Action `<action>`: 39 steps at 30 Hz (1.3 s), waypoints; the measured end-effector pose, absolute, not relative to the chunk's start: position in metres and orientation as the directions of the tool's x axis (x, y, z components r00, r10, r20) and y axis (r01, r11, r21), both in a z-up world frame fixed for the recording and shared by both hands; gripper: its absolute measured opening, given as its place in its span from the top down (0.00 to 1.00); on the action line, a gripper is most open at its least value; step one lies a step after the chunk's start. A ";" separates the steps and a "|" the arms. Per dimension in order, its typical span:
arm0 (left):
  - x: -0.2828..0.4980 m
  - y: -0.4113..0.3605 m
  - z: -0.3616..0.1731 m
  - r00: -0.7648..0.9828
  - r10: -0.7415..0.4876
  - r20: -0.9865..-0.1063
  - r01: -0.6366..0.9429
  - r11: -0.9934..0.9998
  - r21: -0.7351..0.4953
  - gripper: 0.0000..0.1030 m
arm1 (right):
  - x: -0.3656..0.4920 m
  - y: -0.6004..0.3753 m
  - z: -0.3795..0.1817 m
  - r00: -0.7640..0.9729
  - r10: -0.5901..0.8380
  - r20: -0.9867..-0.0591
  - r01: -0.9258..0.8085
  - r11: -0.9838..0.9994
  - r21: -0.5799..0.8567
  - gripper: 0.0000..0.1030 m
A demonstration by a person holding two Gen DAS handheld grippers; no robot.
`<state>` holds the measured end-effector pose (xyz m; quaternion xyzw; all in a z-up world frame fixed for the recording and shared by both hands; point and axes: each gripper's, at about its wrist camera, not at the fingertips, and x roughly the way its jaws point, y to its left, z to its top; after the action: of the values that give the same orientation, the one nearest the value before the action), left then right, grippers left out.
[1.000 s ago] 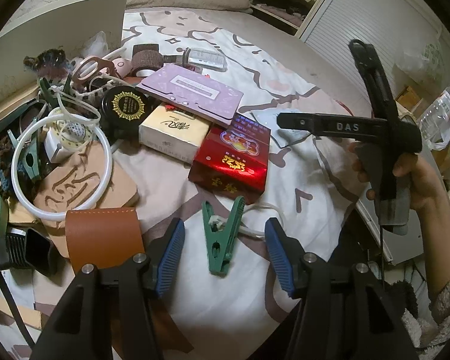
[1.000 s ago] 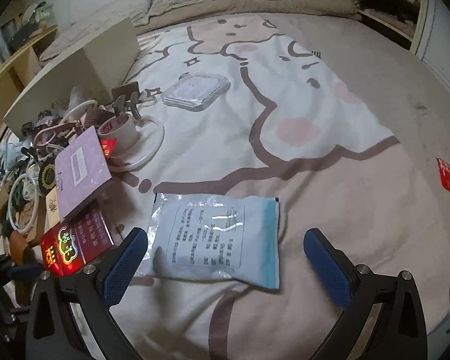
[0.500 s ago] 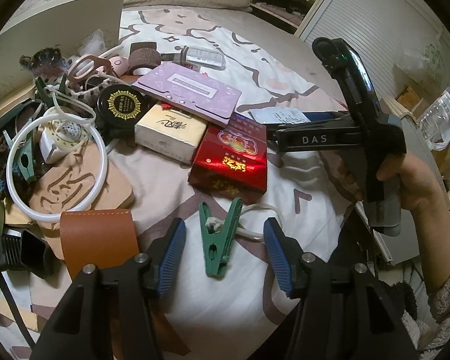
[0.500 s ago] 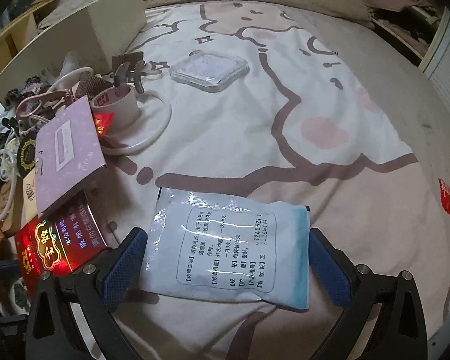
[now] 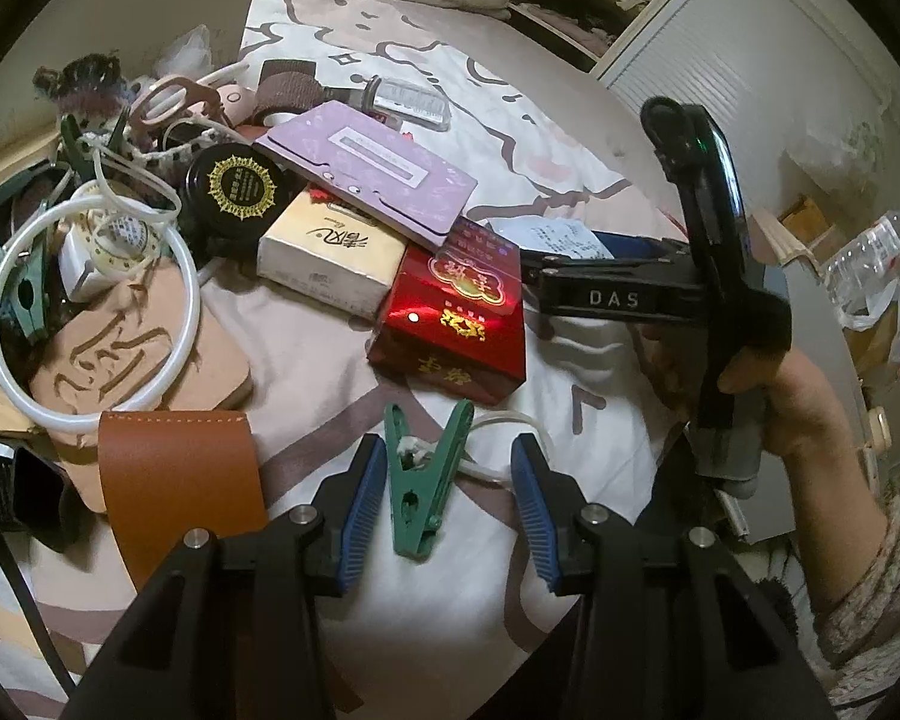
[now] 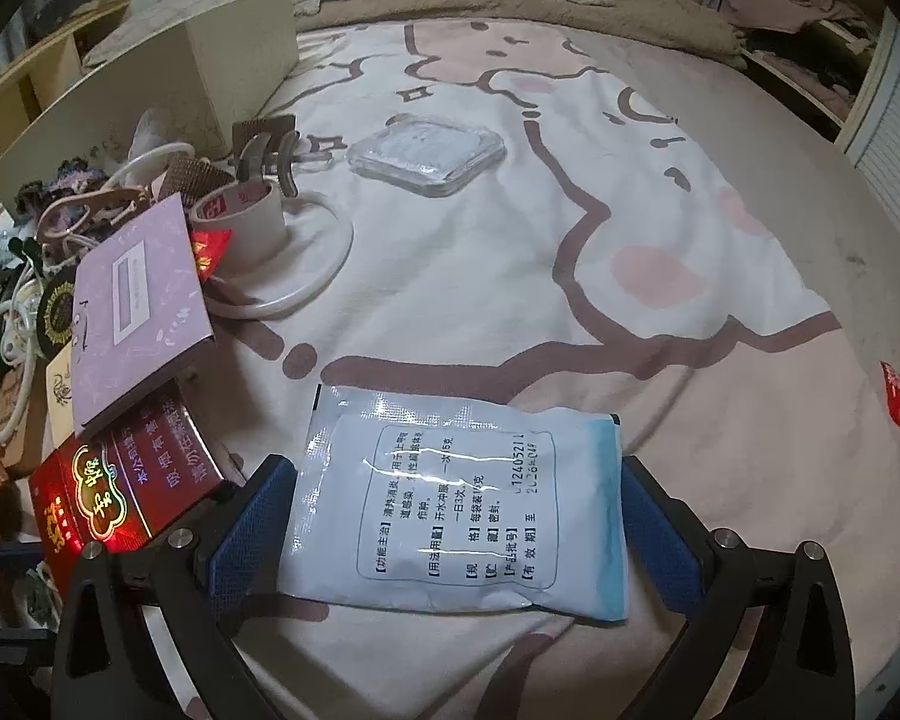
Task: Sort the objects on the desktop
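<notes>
Straddling the flat white-and-blue foil sachet [image 6: 456,504] at lower centre, the wide-open, empty right gripper [image 6: 453,531] could be skidded off its slick film, while the open left gripper [image 5: 447,501] brackets the green plastic clothespin [image 5: 429,474].

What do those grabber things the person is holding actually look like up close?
Each tool has two black angular arms with round silver bolt heads and ribbed blue pads on the inner faces. The left tool and right tool look alike. From the left camera, the right tool's black body bears white letters "DAS" and a small green light. The bare hand gripping it emerges from a fuzzy knitted sleeve.
</notes>
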<state>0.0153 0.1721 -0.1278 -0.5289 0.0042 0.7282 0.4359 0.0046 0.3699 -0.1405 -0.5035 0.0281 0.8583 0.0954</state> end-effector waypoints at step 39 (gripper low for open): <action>0.008 0.161 -0.116 -0.137 0.626 -0.767 -0.629 -0.653 -0.421 0.73 | 0.030 0.364 -0.119 -0.597 0.116 -0.793 -0.197 -0.980 0.005 0.51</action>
<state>0.0083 0.1614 -0.1155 -0.5079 0.0015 0.7541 0.4163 0.0303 0.3643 -0.1189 -0.4400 0.0461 0.8925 0.0878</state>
